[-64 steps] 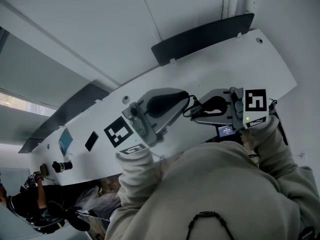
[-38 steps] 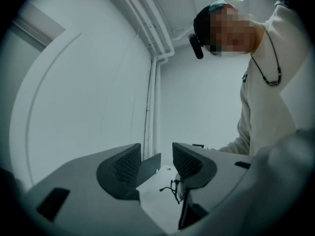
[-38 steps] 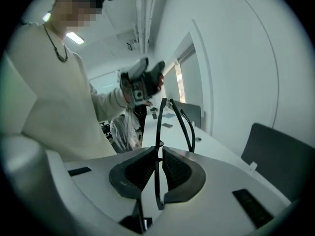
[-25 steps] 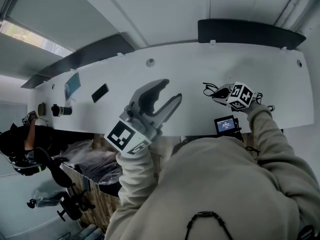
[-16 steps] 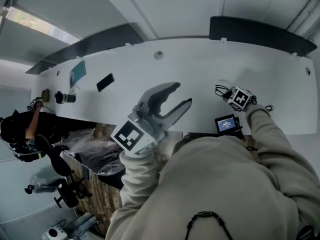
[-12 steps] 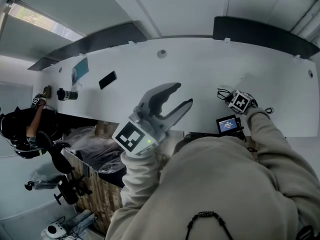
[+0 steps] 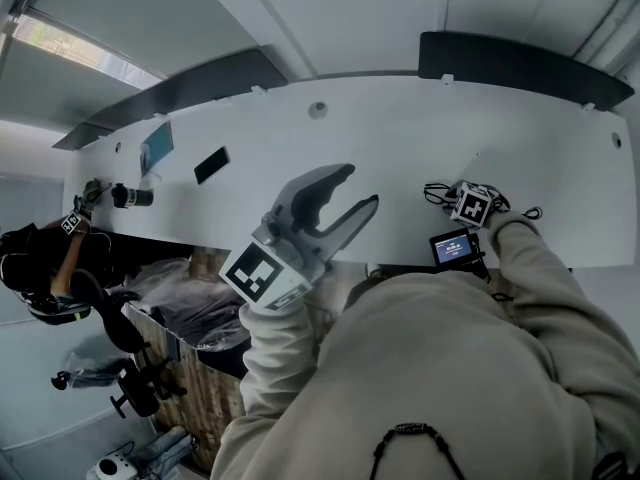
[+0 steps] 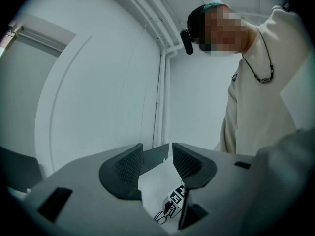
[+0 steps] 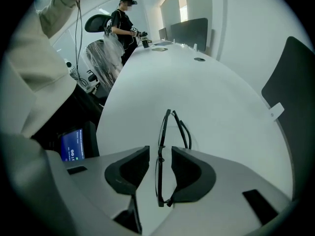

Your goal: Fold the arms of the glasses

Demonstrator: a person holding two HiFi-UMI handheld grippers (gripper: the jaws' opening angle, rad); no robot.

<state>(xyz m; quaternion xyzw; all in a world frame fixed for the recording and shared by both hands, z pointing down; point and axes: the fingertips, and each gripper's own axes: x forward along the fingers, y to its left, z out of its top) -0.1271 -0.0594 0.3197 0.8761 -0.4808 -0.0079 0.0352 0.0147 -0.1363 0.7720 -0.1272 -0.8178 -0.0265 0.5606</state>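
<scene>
Now, in the head view, the left gripper (image 7: 358, 188) is in the middle, fingers wide. The right gripper (image 7: 462, 200) is at middle right, low over the white bench (image 7: 400, 128), by the glasses (image 7: 433, 190).

Left gripper view: the fingers (image 8: 129, 163) are wide with nothing between.

Right gripper view: the fingers (image 9: 189, 168) have just been opening. The glasses sit between them at bottom middle, not squeezed.

no readable text; small screen (image 7: 453, 247) print too small
</scene>
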